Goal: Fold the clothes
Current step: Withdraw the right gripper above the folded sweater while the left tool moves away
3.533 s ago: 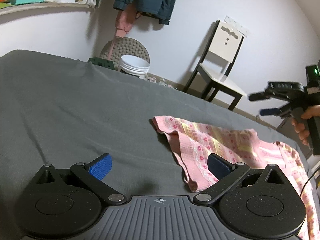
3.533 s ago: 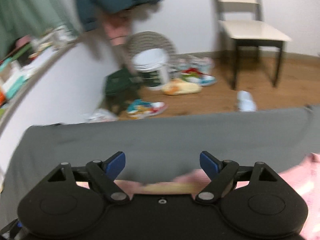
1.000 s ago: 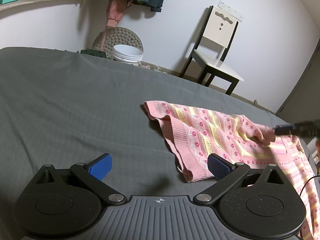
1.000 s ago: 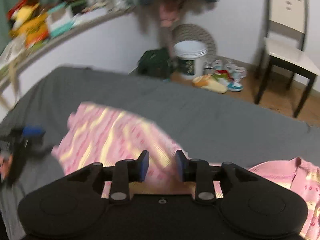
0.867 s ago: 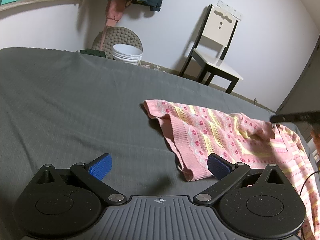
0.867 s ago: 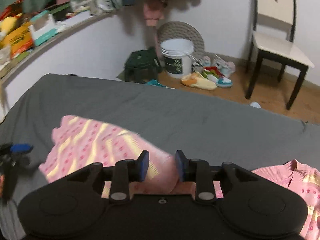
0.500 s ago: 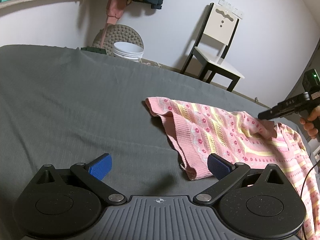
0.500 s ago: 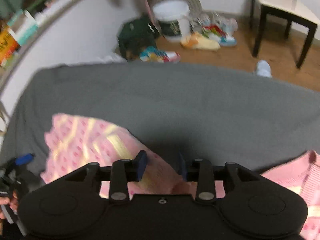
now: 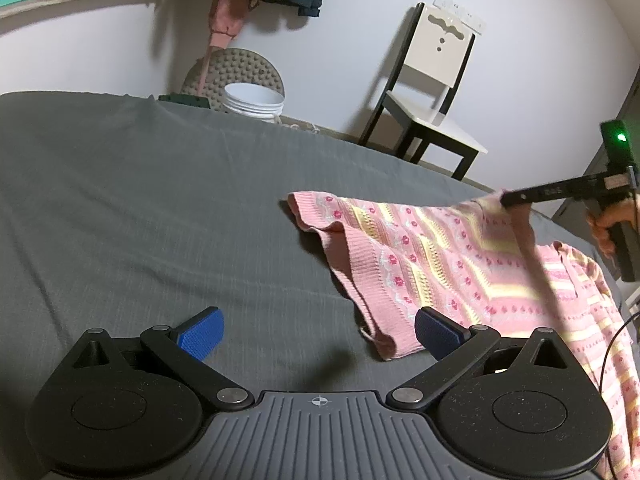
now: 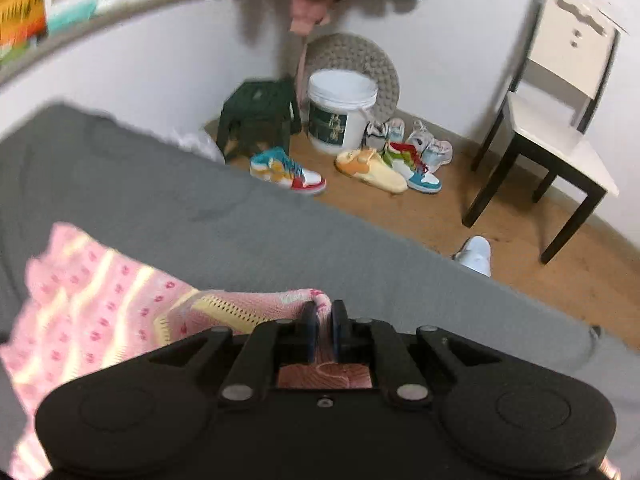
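The right gripper (image 10: pixel 323 316) has its jaws clamped tight on a fold of the pink sweater (image 9: pixel 460 264), where a second ago they were only narrowed around it, and has lifted that edge off the grey bedcover (image 9: pixel 160 200). The left gripper (image 9: pixel 318 332) still hovers wide open and empty, its right pad beside the sweater's hem, which lies spread as before

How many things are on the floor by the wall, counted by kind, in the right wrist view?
Shoes: about 6; some overlap
White bucket: 1
Dark green stool: 1
Chair: 1
Round studded mat: 1
Total: about 10
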